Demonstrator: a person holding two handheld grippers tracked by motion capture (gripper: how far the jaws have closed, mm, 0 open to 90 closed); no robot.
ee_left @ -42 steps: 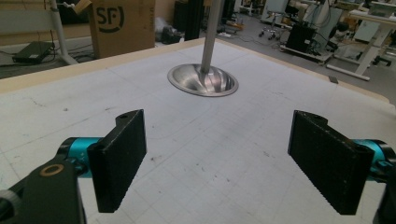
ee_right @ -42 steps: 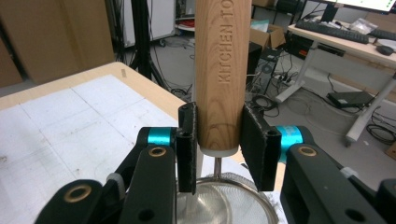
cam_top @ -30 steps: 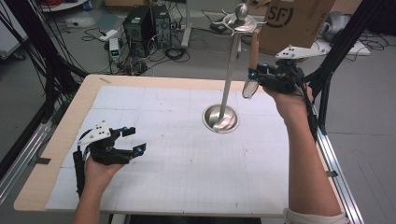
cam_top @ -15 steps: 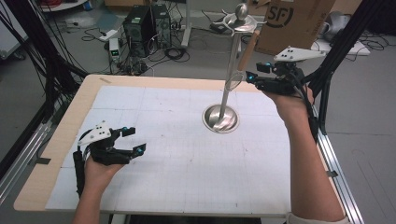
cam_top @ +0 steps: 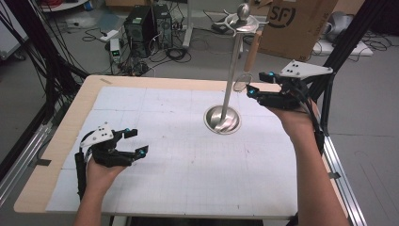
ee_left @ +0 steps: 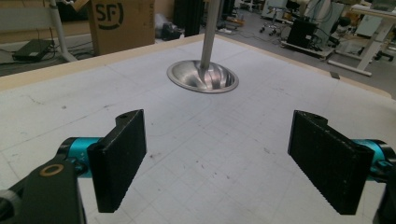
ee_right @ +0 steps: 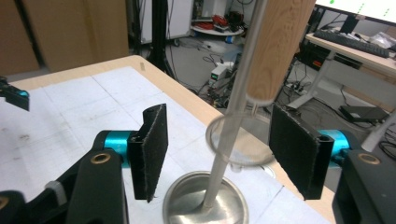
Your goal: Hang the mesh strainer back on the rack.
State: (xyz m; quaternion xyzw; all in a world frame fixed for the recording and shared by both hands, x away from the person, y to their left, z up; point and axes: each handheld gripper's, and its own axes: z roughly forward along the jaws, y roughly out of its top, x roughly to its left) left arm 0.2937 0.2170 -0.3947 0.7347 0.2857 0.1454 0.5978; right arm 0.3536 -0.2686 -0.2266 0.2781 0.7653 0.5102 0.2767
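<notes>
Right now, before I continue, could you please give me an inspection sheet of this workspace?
Surface: white gridded mat on a wooden table, a few small marks.
Job's things: metal stand upright; wooden-handled tool hanging from its top.
Clutter: nothing seen.
Grippers: left gripper open, low over the mat; right gripper open, jaws just opening, the tool's ring between them, untouched.
Cables: loose cables on the floor.
Surroundings: cardboard box, computer towers.
</notes>
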